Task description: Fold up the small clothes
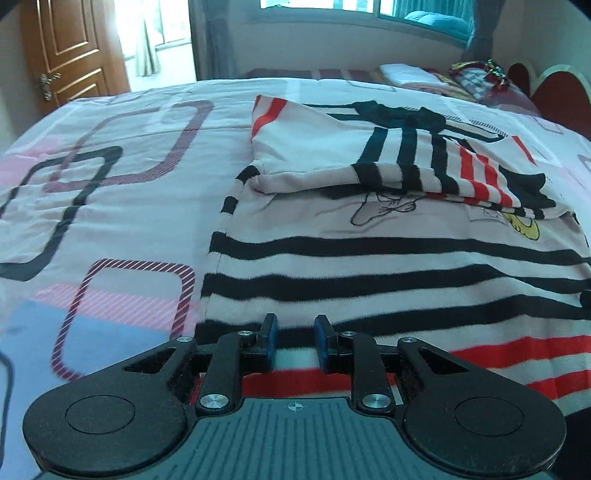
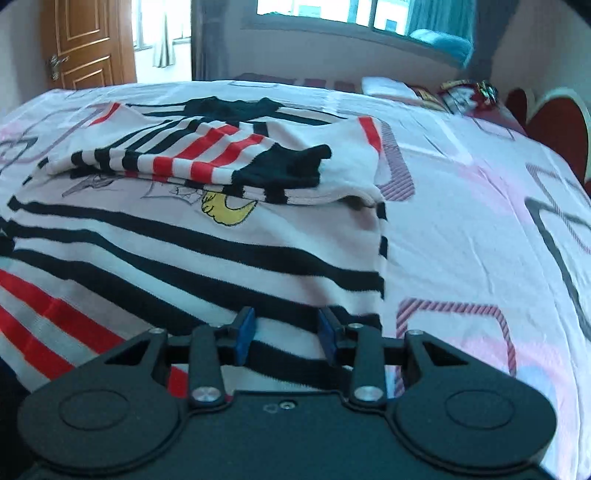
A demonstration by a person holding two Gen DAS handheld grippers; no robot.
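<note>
**Striped garment on bed, both sleeves folded in; grip at hem unconfirmed**

The striped top lies flat on the bedspread, hem end nearest the cameras. Its body carries black bands across pale fabric, with red bands toward the hem, and a line-drawn cartoon print with a yellow patch sits on the chest. Both sleeves are folded inward and overlap across the upper chest, forming 1 layered band of black and red stripes. The collar end lies farthest from the cameras.

The left gripper is at the hem, near the garment's left edge. Its 2 blue pads stand slightly apart with striped cloth showing between them. Whether the pads pinch the fabric cannot be told from this view.

The right gripper is at the hem, near the garment's right edge. Its blue pads stand somewhat wider apart, over a black stripe. Contact with the cloth cannot be confirmed here either.

The bedspread is white and pink with rounded-rectangle outlines. Beyond its far edge are folded bedding, a red heart-shaped headboard, a window with a teal curtain, and a brown wooden door.
</note>
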